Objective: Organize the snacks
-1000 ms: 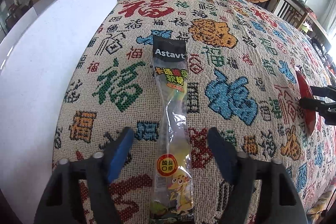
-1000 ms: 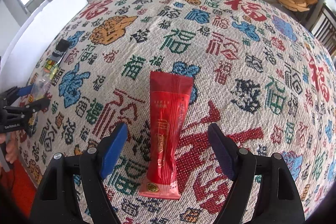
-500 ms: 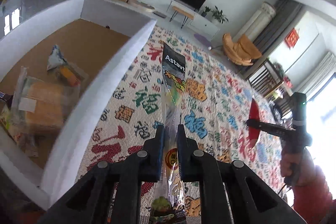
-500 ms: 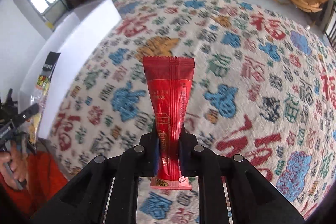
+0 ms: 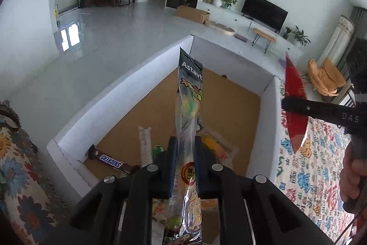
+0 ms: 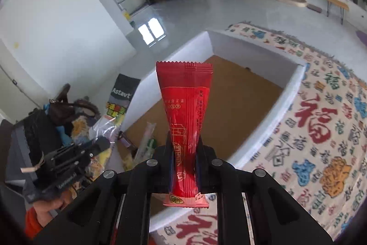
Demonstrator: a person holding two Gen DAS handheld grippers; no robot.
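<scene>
1. The left gripper (image 5: 185, 161) is clamped on a long clear plastic gummy packet with a dark "Astavt" header (image 5: 188, 107). Its pads pinch the packet low on its length, so most of it stands up ahead of the jaws.
2. The right gripper (image 6: 184, 161) is clamped on a red foil snack sachet with a serrated top edge (image 6: 184, 111), gripped near the bottom seal so the wider top flares out beyond the pads.
3. Directly ahead of and below both tools lies the white-walled cardboard box with a brown floor (image 5: 128, 93). Holding each snack by its lower part probably lets it hang free over the opening for a clean drop.
4. Just beyond the left pads, on the box floor, lie a brown Snickers bar (image 5: 110, 161) and other wrapped snacks, so the box appears to be the collecting place.
5. To the right of both tools lies the patterned woven cloth with coloured Chinese characters (image 6: 321, 130).
6. Neither snack is released yet.
</scene>
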